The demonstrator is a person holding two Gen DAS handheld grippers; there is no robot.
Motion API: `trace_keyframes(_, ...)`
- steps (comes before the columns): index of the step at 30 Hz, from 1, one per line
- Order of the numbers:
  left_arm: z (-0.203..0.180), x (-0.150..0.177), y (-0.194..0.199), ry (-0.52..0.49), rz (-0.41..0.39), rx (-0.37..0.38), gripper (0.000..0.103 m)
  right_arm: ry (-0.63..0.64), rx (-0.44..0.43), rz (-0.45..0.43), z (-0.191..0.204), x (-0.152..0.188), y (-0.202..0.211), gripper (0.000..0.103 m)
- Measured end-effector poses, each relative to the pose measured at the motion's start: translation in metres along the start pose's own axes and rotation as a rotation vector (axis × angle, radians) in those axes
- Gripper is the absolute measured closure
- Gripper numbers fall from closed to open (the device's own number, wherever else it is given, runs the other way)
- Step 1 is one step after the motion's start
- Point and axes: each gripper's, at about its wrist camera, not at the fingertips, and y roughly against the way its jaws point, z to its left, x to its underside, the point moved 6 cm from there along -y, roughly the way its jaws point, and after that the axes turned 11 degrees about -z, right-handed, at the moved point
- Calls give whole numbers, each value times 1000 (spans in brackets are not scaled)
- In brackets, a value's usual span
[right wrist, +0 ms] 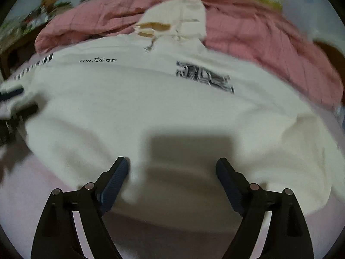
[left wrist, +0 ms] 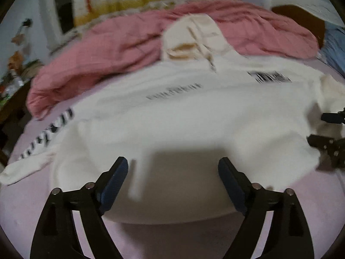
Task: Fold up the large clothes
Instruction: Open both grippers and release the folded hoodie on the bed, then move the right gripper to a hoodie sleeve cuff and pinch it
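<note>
A white hooded sweatshirt (left wrist: 172,112) lies face up on the lilac bed sheet (left wrist: 25,205), hood (left wrist: 194,38) at the far end, a striped sleeve (left wrist: 49,129) out to the left. It also shows in the right wrist view (right wrist: 151,108), with a black print (right wrist: 204,77) on the chest. My left gripper (left wrist: 172,172) is open above the hem, empty. My right gripper (right wrist: 172,170) is open above the hem, empty. Each gripper shows at the edge of the other's view: the right one (left wrist: 327,133), the left one (right wrist: 15,101).
A crumpled pink quilt (left wrist: 107,49) lies behind the sweatshirt across the bed. A cluttered wooden table (left wrist: 13,90) stands at the left. A blue cloth (left wrist: 334,49) and a dark headboard (left wrist: 301,17) are at the far right.
</note>
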Motion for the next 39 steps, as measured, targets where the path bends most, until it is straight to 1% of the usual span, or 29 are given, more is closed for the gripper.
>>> trace_keyframes(1, -2, 4, -4, -4, 30, -12, 12, -37, -22, 5, -3, 7, 6, 17)
trace_keyframes(2, -2, 7, -9, -13, 53, -33, 9, -25, -26, -4, -3, 9, 9, 17)
trace_keyframes(3, -4, 8, -11, -22, 58, -41, 8, 8, -22, -10, -1, 11, 13, 17)
trace_keyframes(4, -4, 8, -12, -21, 58, -39, 8, 26, -15, -12, 0, 12, 15, 17)
trace_keyframes(7, 1, 5, -4, 20, 25, -10, 9, -5, -21, -37, -5, 8, 20, 17)
trace_keyframes(9, 1, -4, 10, 19, -42, -11, 15, 8, 19, -99, -10, 0, 33, 17)
trace_keyframes(10, 1, -9, 21, 7, -95, -28, 15, 15, 41, -147, -14, -7, 43, 17)
trace_keyframes(11, 0, -15, 39, -7, -168, -49, 15, 8, 50, -214, -22, -16, 58, 17)
trace_keyframes(14, -1, -30, 83, -7, -323, -84, 15, -83, 5, -362, -50, -37, 101, 17)
trace_keyframes(15, 0, -37, 94, 7, -357, -97, 15, -114, -1, -406, -61, -41, 113, 17)
trace_keyframes(17, 1, -57, 118, 57, -445, -126, 15, -172, 19, -491, -89, -50, 136, 17)
trace_keyframes(18, 1, -71, 129, 90, -510, -133, 16, -196, 40, -510, -104, -54, 143, 17)
trace_keyframes(19, -2, -89, 138, 109, -553, -133, 16, -229, 45, -505, -121, -54, 147, 17)
trace_keyframes(20, -9, -108, 144, 105, -565, -118, 16, -244, 19, -490, -129, -54, 147, 16)
trace_keyframes(21, -17, -128, 148, 93, -564, -110, 17, -258, -47, -460, -139, -54, 147, 16)
trace_keyframes(22, -23, -143, 155, 91, -580, -104, 17, -271, -65, -449, -146, -53, 147, 16)
trace_keyframes(23, -31, -162, 164, 94, -618, -90, 17, -299, -50, -453, -158, -52, 149, 16)
trace_keyframes(25, -45, -187, 179, 87, -661, -56, 17, -355, 31, -479, -184, -49, 153, 16)
trace_keyframes(27, -61, -203, 179, 59, -670, 0, 12, -393, 96, -486, -207, -46, 157, 16)
trace_keyframes(28, -69, -206, 174, 35, -656, -10, 12, -407, 125, -496, -217, -45, 159, 16)
trace_keyframes(29, -73, -206, 169, 35, -636, -45, 12, -414, 160, -514, -225, -44, 163, 16)
trace_keyframes(30, -75, -205, 164, 40, -618, -44, 12, -406, 189, -525, -230, -44, 165, 16)
trace_keyframes(31, -80, -204, 162, 40, -605, -19, 12, -390, 201, -528, -231, -44, 168, 15)
trace_keyframes(32, -83, -202, 161, 38, -604, -12, 12, -369, 191, -530, -230, -46, 170, 15)
trace_keyframes(34, -82, -202, 166, 24, -642, -42, 9, -369, 160, -544, -229, -49, 174, 14)
trace_keyframes(35, -80, -202, 167, 26, -649, -41, 3, -382, 154, -551, -229, -49, 175, 13)
trace_keyframes(36, -77, -203, 164, 37, -637, -32, 0, -389, 152, -557, -229, -48, 176, 13)
trace_keyframes(38, -67, -201, 156, 77, -604, -5, 0, -397, 161, -578, -233, -47, 179, 9)
trace_keyframes(39, -65, -199, 154, 83, -602, -1, 0, -395, 172, -581, -235, -44, 180, 7)
